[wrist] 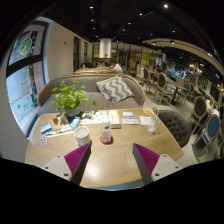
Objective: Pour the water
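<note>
My gripper (112, 160) is open and empty, its two magenta pads (77, 157) spread wide over the near part of a wooden table (110, 158). Just ahead of the fingers, between them, a small clear bottle with a red base (106, 134) stands on the table. A white cup (82, 135) stands to its left, just beyond the left finger. Neither touches the fingers.
A potted green plant (69, 99) stands at the table's far left. Papers and booklets (128, 118) lie along the far edge, a small white cup (152, 129) at the right. A grey sofa with a patterned cushion (115, 88) is behind; chairs (176, 124) stand at the right.
</note>
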### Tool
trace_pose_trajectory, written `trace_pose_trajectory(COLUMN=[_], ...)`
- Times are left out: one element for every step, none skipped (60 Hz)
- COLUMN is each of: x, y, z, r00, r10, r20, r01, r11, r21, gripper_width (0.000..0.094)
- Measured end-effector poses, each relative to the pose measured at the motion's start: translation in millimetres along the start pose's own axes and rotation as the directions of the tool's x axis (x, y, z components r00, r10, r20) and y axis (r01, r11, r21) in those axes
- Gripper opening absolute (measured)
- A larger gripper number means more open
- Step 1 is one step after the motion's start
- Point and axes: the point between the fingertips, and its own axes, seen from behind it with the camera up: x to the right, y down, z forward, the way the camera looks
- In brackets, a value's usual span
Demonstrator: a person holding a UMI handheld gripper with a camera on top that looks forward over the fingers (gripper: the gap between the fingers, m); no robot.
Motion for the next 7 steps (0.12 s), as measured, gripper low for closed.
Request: trace_pose_trajectory(x=[0.3, 1.0, 1.4, 1.7, 1.8, 1.6, 2.6], y=[0.9, 1.9, 2.4, 2.6, 2.7, 2.7, 2.8], z=[-0.4, -0.9, -1.4, -2.1, -2.6, -3.1, -4.6], r00=[1.000, 1.000, 1.000, 1.000, 1.000, 1.000, 1.000], r10=[-0.005, -0.009, -0.013, -0.016, -0.018, -0.019, -0.021], r20=[-0.003, -0.006, -0.009, -0.010, -0.010, -0.010, -0.008], r01=[0.005, 0.009, 0.013, 0.016, 0.018, 0.019, 0.021], r11=[1.000, 1.000, 1.000, 1.000, 1.000, 1.000, 1.000], r21=[-0.005, -0.009, -0.011, -0.011, -0.009, -0.007, -0.005], gripper_width=[0.0858, 0.0854, 0.0853, 0.0856, 0.0856, 0.0855, 0.0856])
